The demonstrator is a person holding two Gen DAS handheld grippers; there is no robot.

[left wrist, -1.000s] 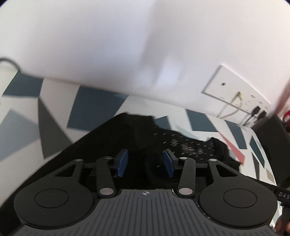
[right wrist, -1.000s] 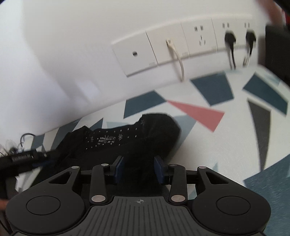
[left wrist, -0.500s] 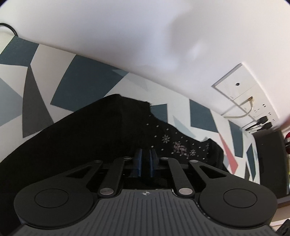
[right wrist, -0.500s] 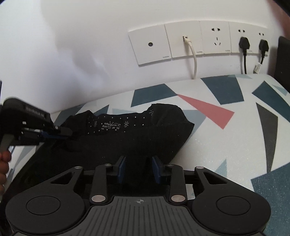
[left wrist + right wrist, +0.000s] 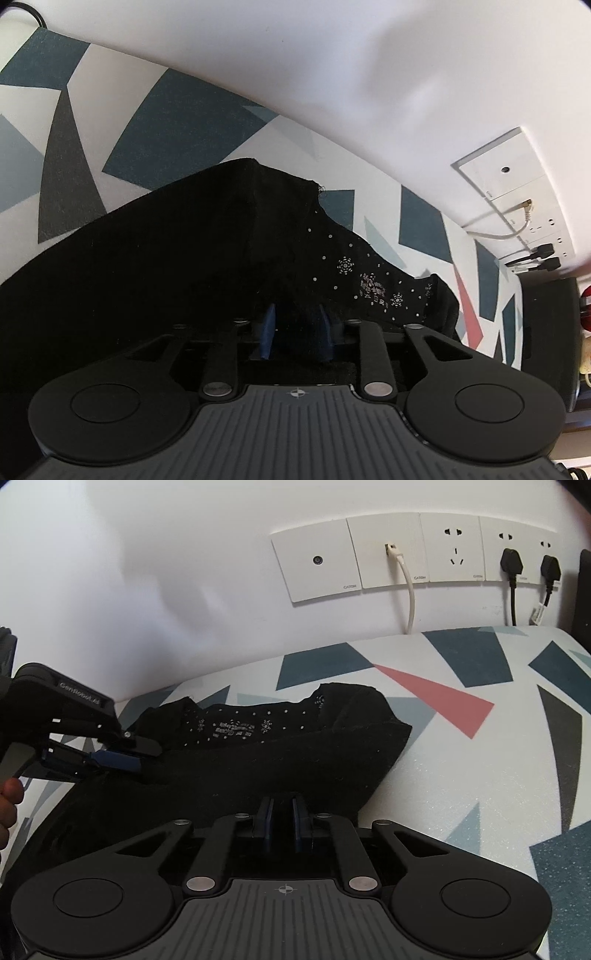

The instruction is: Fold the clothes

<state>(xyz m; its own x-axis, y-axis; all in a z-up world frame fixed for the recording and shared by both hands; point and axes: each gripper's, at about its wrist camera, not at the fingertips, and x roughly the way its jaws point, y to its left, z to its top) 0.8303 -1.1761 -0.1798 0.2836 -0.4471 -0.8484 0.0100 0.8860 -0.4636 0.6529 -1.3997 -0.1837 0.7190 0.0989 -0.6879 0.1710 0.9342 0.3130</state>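
Note:
A black garment (image 5: pixel 280 746) with small white dots and a printed label inside its waistband lies bunched on the patterned table; it also shows in the left wrist view (image 5: pixel 155 258). My left gripper (image 5: pixel 295 332) has its blue pads a little apart with a fold of the black cloth between them. It shows in the right wrist view (image 5: pixel 110 757) at the garment's left end. My right gripper (image 5: pixel 283 818) is shut on the garment's near edge, pads almost together.
The table top (image 5: pixel 480 775) is white with blue, grey and red triangles. A white wall with a socket strip (image 5: pixel 413 550), a white cable and two black plugs stands behind. A dark box (image 5: pixel 546 332) stands at the right.
My left pads, pressed together half a second ago, now stand slightly apart around the cloth. My right pads have closed from open onto the garment edge. The garment has been drawn flatter.

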